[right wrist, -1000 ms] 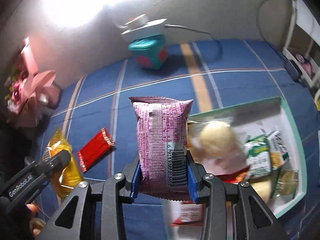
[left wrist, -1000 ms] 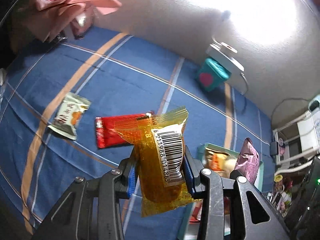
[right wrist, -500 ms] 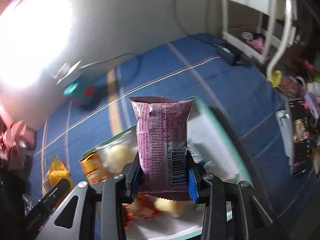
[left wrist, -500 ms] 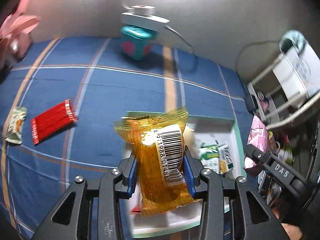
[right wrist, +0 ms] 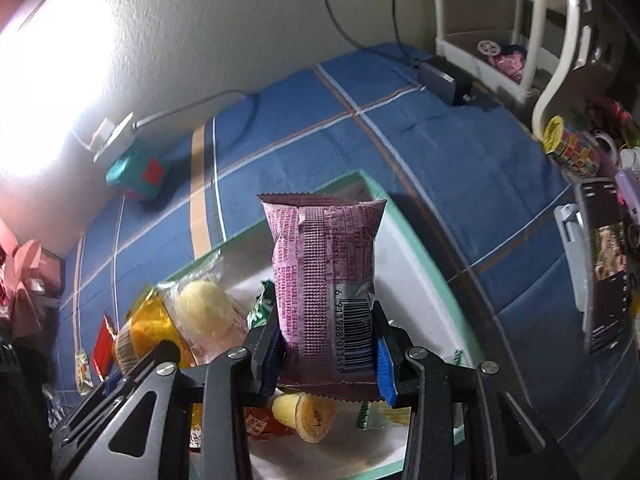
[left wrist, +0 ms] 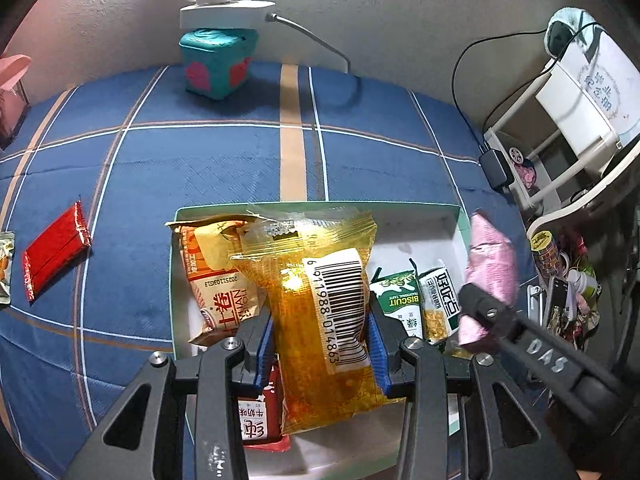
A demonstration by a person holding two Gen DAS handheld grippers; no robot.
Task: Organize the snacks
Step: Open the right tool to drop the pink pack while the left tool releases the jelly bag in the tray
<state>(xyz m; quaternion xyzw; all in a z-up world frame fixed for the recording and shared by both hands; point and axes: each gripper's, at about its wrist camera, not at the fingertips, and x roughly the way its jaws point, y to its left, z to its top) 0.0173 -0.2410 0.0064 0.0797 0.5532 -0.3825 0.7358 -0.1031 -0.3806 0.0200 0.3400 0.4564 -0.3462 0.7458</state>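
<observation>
Over on the blue cloth the red packet (left wrist: 56, 254) waits, while my left gripper (left wrist: 320, 344) clamps the yellow pack (left wrist: 320, 320) and my right gripper (right wrist: 326, 354) the pink pack (right wrist: 324, 276) above the box (left wrist: 416, 216), so next I'd lower and let go.

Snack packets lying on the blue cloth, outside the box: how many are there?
2: a red packet on the cloth left of the box, and a pale packet beyond it at the picture's edge. Others may be hidden.

Box (left wrist: 456, 224) in the middle of the cloth (left wrist: 200, 168), snack packets inside it, cube (left wrist: 214, 62) at 11 o'clock behind the box by the wall, flat packet (left wrist: 54, 254) at 9 o'clock on the cloth, shelf rack (left wrist: 568, 136) at 2 o'clock beside the cloth.
</observation>
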